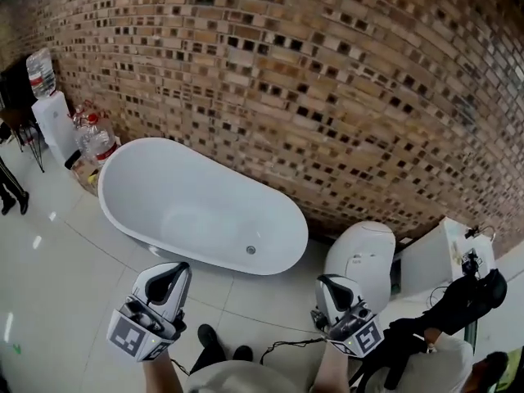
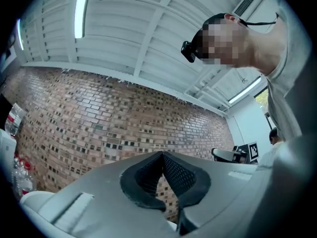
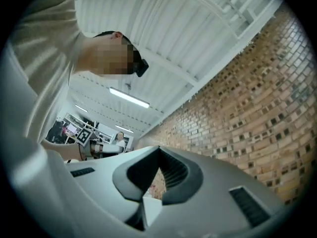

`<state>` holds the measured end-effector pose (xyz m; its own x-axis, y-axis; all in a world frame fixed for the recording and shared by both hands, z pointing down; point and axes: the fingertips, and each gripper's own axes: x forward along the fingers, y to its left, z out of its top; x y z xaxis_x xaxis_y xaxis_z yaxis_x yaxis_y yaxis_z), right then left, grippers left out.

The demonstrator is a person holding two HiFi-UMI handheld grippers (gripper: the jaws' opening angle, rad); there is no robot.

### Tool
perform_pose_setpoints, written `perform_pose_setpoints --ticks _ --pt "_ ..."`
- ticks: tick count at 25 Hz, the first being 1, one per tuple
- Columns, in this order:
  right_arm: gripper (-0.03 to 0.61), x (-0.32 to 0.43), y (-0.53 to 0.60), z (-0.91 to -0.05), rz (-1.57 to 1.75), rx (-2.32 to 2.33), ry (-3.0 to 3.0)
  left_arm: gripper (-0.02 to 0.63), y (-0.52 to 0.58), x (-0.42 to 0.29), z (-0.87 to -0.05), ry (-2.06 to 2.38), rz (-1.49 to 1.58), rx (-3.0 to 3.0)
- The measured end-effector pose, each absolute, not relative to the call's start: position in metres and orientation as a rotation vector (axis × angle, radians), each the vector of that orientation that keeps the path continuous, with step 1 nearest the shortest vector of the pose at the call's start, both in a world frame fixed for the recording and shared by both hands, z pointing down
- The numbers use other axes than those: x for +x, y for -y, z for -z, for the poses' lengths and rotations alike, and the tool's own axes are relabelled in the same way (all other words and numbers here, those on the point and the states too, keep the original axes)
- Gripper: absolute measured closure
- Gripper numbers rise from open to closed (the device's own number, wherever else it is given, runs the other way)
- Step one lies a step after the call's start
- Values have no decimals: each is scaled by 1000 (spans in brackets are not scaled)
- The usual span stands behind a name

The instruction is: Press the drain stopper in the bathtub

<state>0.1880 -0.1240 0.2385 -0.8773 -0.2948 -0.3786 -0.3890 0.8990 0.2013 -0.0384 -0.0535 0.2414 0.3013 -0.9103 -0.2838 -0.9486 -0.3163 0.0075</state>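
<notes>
A white oval bathtub [image 1: 192,199] stands on the pale tiled floor against the brick wall. Its small round metal drain stopper [image 1: 250,250] sits in the tub's bottom near the right end. My left gripper [image 1: 168,285] and right gripper [image 1: 334,295] are held close to the body, well short of the tub and above the floor. In the left gripper view the left gripper [image 2: 162,155] has its tips together with nothing in them, tilted up at the wall and ceiling. The right gripper [image 3: 158,150] in its own view is likewise shut and empty. Neither gripper view shows the tub.
A white toilet [image 1: 360,256] stands right of the tub, with a white cabinet [image 1: 446,256] beyond it. Water bottles [image 1: 94,137] and a white appliance [image 1: 56,121] crowd the tub's left end. A cable [image 1: 286,346] trails on the floor by my shoes [image 1: 209,338].
</notes>
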Motion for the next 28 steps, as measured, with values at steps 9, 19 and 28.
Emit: perform_pose_setpoints --ticks 9,19,28 --pt "565 279 67 -175 -368 -435 -2498 620 2 50 -180 -1600 -174 -2344" --pt "565 317 -25 -135 -628 -534 -2404 620 -23 83 -160 -1338 -310 -2402" --pt "565 259 -67 -126 -755 -721 -2536 620 -64 36 -159 -1294 -463 -2436"
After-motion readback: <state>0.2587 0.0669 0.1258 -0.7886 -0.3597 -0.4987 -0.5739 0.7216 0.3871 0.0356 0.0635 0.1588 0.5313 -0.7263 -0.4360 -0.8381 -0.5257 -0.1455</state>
